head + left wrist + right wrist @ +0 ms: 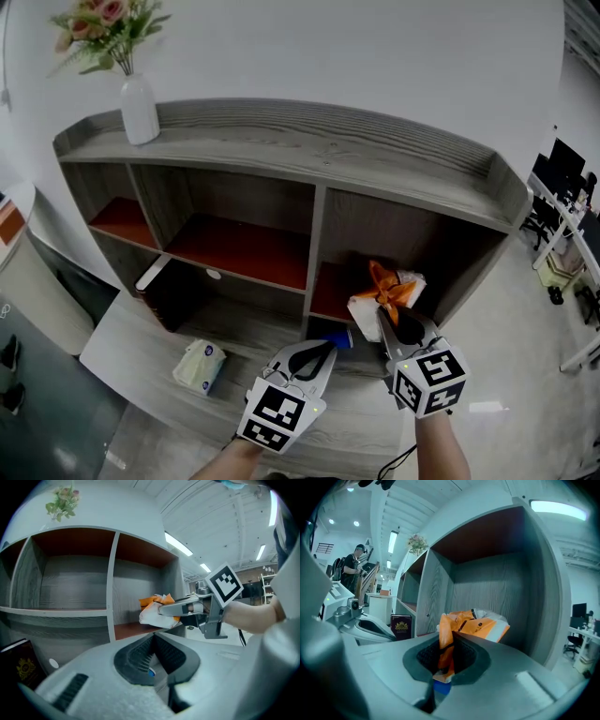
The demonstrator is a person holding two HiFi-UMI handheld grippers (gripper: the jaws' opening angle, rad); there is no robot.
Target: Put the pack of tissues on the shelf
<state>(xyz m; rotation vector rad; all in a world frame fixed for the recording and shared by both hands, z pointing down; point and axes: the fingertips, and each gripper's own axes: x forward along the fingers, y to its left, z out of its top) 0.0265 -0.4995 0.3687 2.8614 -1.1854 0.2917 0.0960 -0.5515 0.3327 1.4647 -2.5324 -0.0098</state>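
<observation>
The pack of tissues (pixel 373 300), orange and white, hangs at the mouth of the lower right compartment of the grey shelf (pixel 319 150), so we judge the placing step to be well along. Next we would need to ease it deeper onto the red-brown board, then let go. Our right gripper (pixel 386 323) pinches a fold of the orange wrapper, jaws nearly together on it. Our left gripper (pixel 326 349) sits just beside, jaws closed on nothing. Its view shows the pack side-on over the board's front edge, though we cannot tell whether it touches. The right gripper view alone shows the wrapper between the pads. Only the head view shows a second, pale pack (pixel 199 366) on the lower ledge
</observation>
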